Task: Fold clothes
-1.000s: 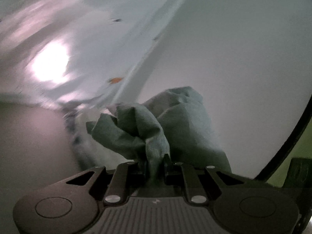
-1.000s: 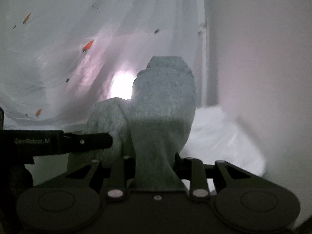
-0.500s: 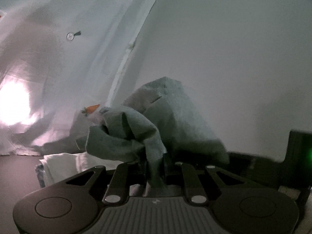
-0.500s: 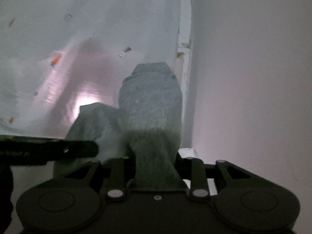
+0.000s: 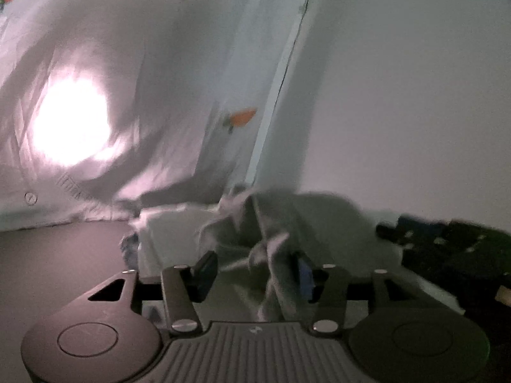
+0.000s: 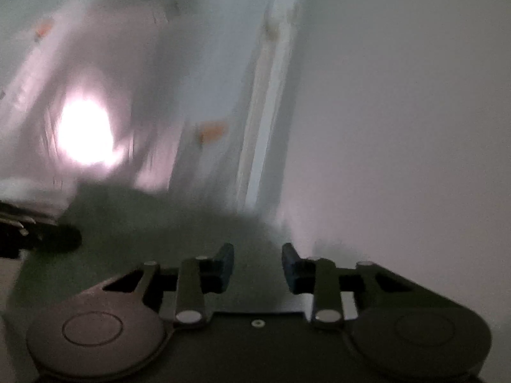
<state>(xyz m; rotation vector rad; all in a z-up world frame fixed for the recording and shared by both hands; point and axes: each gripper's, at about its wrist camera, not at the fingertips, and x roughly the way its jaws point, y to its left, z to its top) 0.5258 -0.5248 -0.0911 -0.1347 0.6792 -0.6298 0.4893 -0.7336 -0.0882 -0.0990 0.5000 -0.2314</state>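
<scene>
1. Left gripper (image 5: 254,271), at the bottom centre of its view, has its jaws spread apart; a twisted bunch of the grey-green garment (image 5: 271,239) stands in the gap and brushes the right-hand finger, but nothing clamps it.

2. Right gripper (image 6: 257,266), low in its own blurred view, is likewise parted, with only dark, smeared cloth (image 6: 179,223) showing past the gap; it holds nothing. I cannot tell whether that cloth is the same grey-green piece.

3. Just beyond the left jaws the garment lies in a crumpled heap across the lower middle of the frame, resting against a pale folded item (image 5: 172,223) to its left.

4. Further out, a thin white sheet with small orange carrot prints (image 5: 242,117) hangs across the upper left, a bright light glowing through it; a plain wall (image 5: 415,95) fills the right. A dark object (image 5: 447,245) sits at the right edge; what it is I cannot make out.

5. Handling, as a judgement: the grey-green fabric looks like soft, light knit, limp and apt to slump or bunch, neither slippery nor fragile. A hem or corner taken near the edge by each gripper would spread it better than a pinch in the heap's middle, which would only lift a wad.

6. Whether the heap is a finished fold or awaits folding is not settled; it looks bunched, not flat.
</scene>
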